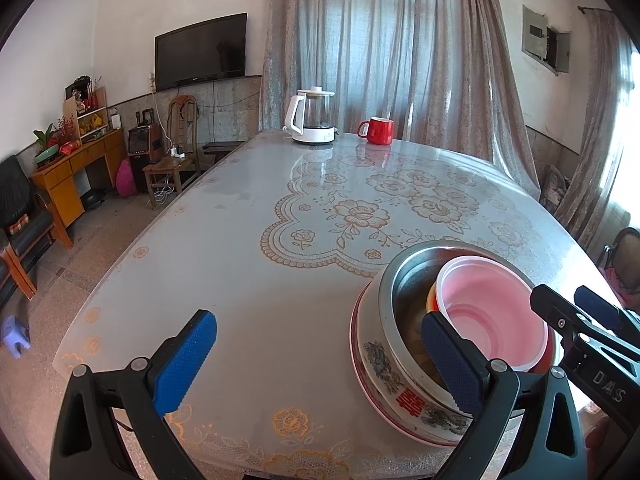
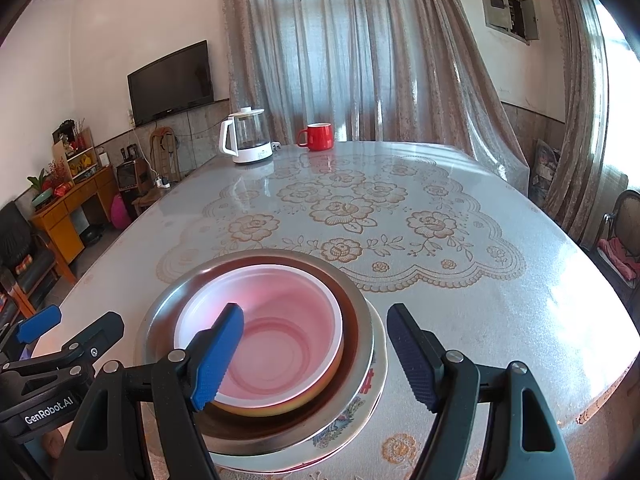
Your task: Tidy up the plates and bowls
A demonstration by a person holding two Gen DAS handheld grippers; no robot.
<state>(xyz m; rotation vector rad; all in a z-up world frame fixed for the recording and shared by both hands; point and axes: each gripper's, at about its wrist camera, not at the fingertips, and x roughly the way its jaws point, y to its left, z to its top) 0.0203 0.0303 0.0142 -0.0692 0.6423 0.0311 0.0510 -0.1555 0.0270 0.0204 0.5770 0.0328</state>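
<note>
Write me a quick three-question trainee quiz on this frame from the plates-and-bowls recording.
1. True or false: the translucent pink plastic bowl sits nested inside the round stainless steel bowl.
2. What carries the whole stack? A) floral ceramic plate B) wooden tray C) wire rack
3. Fill in: beside the white-based glass kettle stands a red ceramic ____.

Key: 1 true; 2 A; 3 mug. Both the left gripper and the right gripper are open, holding nothing.

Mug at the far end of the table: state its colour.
Red glazed ceramic mug with a white inside; the right wrist view shows it best.
</note>
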